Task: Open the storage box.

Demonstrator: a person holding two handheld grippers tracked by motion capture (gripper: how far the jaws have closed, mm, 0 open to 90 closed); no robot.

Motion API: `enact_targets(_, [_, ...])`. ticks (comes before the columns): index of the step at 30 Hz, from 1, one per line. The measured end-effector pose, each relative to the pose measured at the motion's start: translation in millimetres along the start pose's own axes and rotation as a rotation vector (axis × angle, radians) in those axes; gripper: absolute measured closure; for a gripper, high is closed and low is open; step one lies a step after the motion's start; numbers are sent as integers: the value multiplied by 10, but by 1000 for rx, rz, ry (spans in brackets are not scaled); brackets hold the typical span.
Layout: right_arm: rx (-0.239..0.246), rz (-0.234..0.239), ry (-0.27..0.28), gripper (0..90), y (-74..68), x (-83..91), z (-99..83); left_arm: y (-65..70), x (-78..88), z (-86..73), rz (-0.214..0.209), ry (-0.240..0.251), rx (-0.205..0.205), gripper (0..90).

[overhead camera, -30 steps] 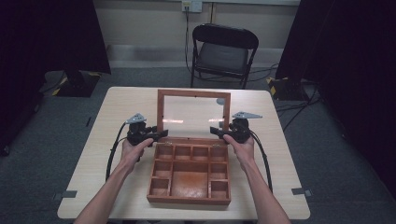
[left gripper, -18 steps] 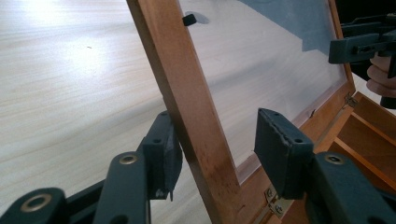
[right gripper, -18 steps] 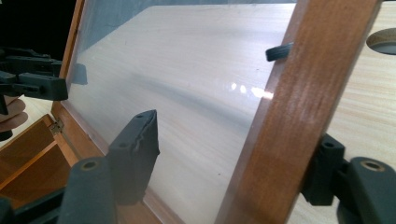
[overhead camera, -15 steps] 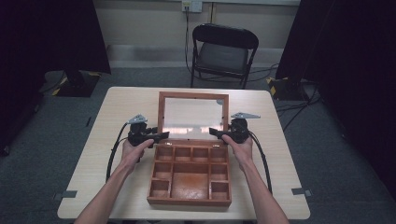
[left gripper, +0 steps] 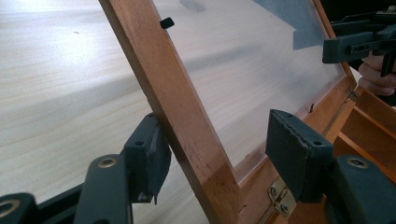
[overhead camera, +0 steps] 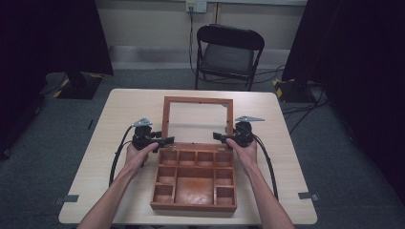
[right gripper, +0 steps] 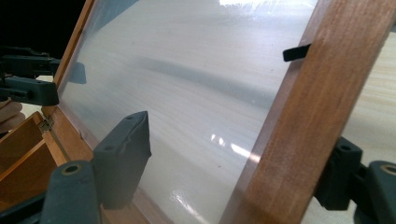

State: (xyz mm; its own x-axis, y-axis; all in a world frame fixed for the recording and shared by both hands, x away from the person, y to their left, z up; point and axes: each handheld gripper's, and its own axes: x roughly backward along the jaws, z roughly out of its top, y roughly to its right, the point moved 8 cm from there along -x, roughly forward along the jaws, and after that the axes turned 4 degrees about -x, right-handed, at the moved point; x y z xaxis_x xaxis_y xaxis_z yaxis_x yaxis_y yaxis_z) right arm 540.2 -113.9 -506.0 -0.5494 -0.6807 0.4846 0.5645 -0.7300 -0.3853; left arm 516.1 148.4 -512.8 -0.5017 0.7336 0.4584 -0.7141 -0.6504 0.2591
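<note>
At table centre the box (overhead camera: 193,179) stands with lid (overhead camera: 197,120) raised upright, opening done; left gripper (overhead camera: 165,141) and right gripper (overhead camera: 220,137) jaws, just opening, straddle its side rails without pressing, withdrawal left

- No readable text, labels, brands, numbers or signs anywhere.
- Wooden box lid (overhead camera: 197,101) frame between the claws: bare wood, no print.
- Clear pane in lid: only glare, no writing.
- Box compartments (overhead camera: 195,179) near the claws: unmarked.
- Claw pads and bodies: no lettering legible.
- Yellow-black striped pieces on the floor far beyond the claws: stripes only, no words.
</note>
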Motion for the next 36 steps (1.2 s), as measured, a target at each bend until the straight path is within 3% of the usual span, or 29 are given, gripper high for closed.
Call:
enact_targets(12, [-59,5,-50,194,54,-55,-78,-44,-24,-67,-16,-18,34,379])
enact_targets(15, [-70,-5,-66,174,91,-65,-110,-69,-31,-90,-6,-25,51,354])
enact_targets(17, [-74,-25,-81,158,123,-70,-136,-84,-40,-112,-23,-19,88,347])
enact_targets(25, [-93,-24,-104,158,151,-73,-169,-103,-40,-129,-14,-31,103,328])
enact_targets(31, [-94,-44,-117,153,186,-55,-186,-119,-53,-159,-35,-40,158,326])
enact_targets(32, [-92,-50,-119,162,195,-46,-187,-125,-49,-165,-29,-47,160,322])
enact_targets(33, [-92,-66,-130,153,215,-31,-195,-135,-43,-165,0,-51,123,319])
enact_targets(36, [-119,-49,-137,156,235,-43,-231,-123,-39,-160,4,-56,117,323])
